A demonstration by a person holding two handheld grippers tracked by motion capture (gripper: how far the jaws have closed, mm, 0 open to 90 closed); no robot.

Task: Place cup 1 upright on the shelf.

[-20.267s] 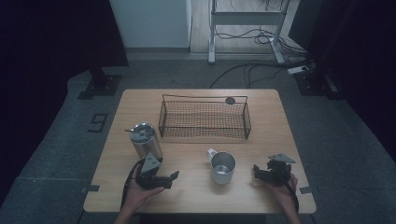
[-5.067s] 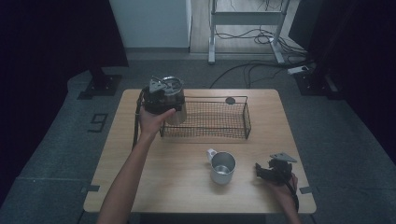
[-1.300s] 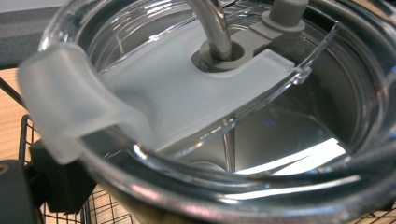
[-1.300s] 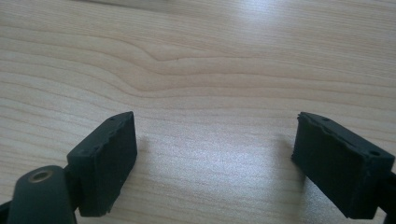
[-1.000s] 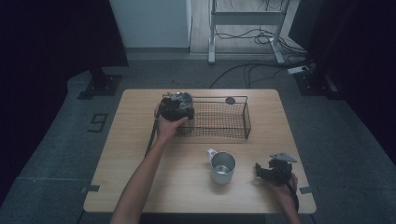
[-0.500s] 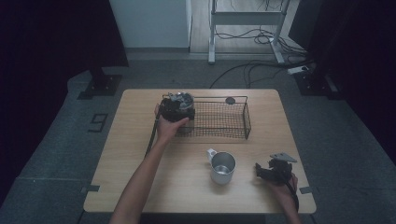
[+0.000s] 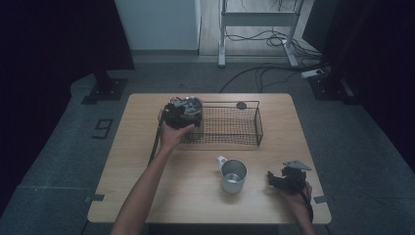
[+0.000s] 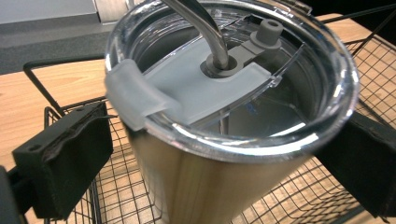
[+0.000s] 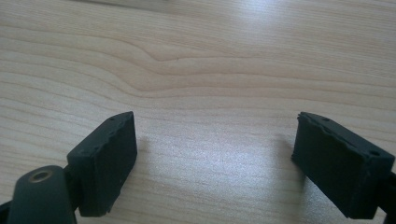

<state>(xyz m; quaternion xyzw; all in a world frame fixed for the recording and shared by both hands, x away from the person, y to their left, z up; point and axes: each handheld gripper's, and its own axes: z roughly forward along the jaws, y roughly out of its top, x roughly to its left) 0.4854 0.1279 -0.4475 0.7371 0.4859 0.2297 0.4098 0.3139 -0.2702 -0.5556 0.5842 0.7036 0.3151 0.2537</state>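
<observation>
Our left gripper (image 7: pixel 182 111) has just been opening. Its jaws now stand wide on either side of the tumbler (image 8: pixel 205 186), and the pads look clear of its wall. The tumbler stands upright in the left end of the basket (image 7: pixel 258 125), with its lid on and a bent straw (image 8: pixel 201 23) through it. We judge this item as good as delivered; what remains is to draw the hand back without tipping it.

Our right gripper (image 7: pixel 281 180) rests on the near right part of the table (image 7: pixel 195 196), jaws spread and nothing between them. The mug (image 7: pixel 233 175) stands upright just to its left, outside the basket. We take it as the likely next thing to go in, with the right hand nearest to it.

The table is pale wood. A small dark disc (image 7: pixel 241 105) lies by the basket's far rim. Beyond is grey carpet, with cables (image 7: pixel 264 73) running to a white metal stand (image 7: pixel 254 19) in a dim room.
</observation>
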